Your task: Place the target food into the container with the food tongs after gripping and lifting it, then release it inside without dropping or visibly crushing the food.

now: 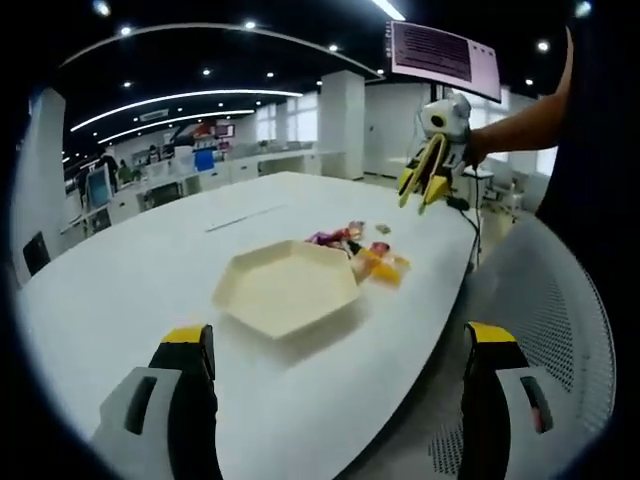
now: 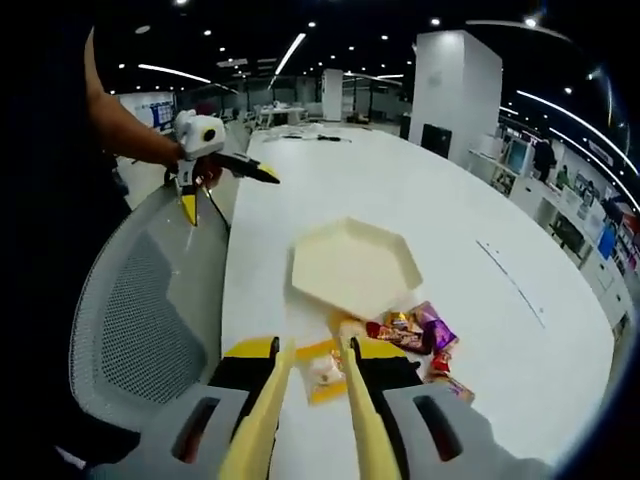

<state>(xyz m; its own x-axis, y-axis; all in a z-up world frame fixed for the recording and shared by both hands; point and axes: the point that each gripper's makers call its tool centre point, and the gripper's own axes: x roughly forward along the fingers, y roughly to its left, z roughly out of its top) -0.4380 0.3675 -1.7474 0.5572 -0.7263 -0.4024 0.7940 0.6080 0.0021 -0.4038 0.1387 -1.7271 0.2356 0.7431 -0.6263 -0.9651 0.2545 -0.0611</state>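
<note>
1. Right gripper (image 2: 312, 400) clenched on yellow food tongs (image 2: 300, 410); tong arms run lengthwise away from cam, tips apart, straddling a snack packet (image 2: 325, 372) w/ yellow wrapper, flat on the white table (image 2: 420, 190).
2. Just beyond: pile of wrapped snacks (image 2: 415, 335), mixed purple/red/yellow, touching the packet.
3. Behind those: cream hexagonal tray (image 2: 352, 265), nothing between.
4. Left gripper (image 1: 340, 375) released, jaws wide, near table edge; mesh chair (image 2: 140, 300) beside.

Open-plan office: long white table (image 1: 120, 290), grey mesh chair (image 2: 130, 320), white pillars (image 2: 455, 90), ceiling strip lights (image 1: 180, 100).
</note>
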